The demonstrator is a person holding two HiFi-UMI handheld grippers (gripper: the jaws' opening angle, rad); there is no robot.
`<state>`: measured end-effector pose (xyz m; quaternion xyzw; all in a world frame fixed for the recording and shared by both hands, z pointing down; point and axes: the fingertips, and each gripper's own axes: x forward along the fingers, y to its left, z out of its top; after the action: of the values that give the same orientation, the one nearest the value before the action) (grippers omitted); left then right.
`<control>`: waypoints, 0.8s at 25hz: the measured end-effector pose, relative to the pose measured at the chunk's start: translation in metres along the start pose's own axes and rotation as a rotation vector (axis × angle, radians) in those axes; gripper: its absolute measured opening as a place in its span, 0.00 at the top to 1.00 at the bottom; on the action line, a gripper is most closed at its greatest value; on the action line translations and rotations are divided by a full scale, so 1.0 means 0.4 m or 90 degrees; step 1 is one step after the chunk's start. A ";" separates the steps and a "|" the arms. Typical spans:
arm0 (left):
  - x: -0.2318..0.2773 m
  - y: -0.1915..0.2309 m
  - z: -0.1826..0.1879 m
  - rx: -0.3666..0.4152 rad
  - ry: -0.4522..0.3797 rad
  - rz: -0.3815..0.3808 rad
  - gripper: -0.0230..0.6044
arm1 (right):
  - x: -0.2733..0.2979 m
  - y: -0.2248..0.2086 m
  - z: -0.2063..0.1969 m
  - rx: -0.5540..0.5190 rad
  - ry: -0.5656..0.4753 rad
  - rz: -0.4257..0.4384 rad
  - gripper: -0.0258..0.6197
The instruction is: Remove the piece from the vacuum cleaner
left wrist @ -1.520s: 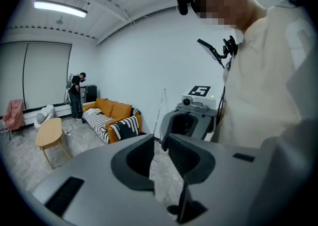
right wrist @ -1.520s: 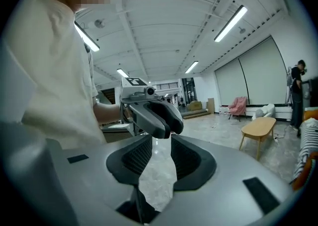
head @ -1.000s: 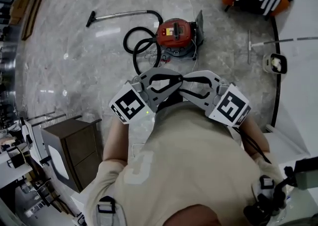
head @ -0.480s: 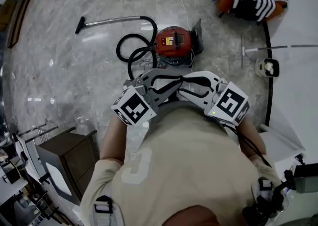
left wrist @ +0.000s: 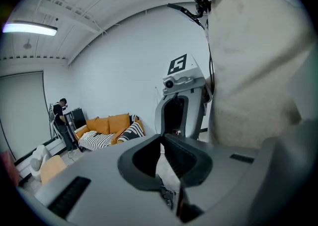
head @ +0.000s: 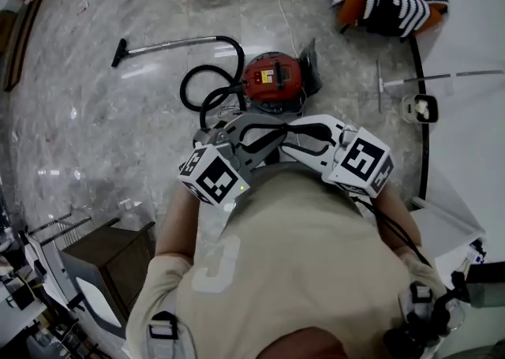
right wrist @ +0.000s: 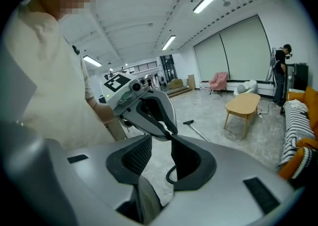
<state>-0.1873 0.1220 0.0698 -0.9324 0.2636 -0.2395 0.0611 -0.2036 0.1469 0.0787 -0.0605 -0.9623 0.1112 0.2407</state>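
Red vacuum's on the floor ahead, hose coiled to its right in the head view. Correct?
Not quite. The hose coils to the left of the red vacuum, not its right. The vacuum is on the floor ahead, as the head view shows.

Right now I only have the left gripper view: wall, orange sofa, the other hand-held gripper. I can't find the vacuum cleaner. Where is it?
Observer: In the head view, the red vacuum cleaner sits on the floor ahead of the person.
Operator: Hose and wand?
Observer: Its black hose loops at the cleaner's left. The wand lies on the floor, running further left.
Operator: Right side holding anything?
Observer: No. In the right gripper view, the right hand-held gripper has its jaws apart with nothing between them.
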 end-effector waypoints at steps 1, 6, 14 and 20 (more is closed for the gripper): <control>0.003 0.005 0.002 0.001 -0.002 -0.001 0.92 | -0.003 -0.006 0.001 0.009 -0.006 0.003 0.81; 0.043 0.037 0.021 -0.001 -0.006 -0.002 0.93 | -0.038 -0.051 0.003 0.037 -0.035 0.016 0.81; 0.209 0.085 0.052 -0.008 0.042 0.002 0.95 | -0.147 -0.176 -0.057 -0.035 -0.012 -0.007 0.81; 0.350 0.139 0.113 -0.085 0.027 0.039 0.96 | -0.294 -0.295 -0.103 0.129 -0.127 0.124 0.81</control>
<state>-0.0867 0.0012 0.0747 -0.9204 0.3091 -0.2393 0.0003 -0.0883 0.0205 0.0900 -0.1179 -0.9548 0.2360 0.1370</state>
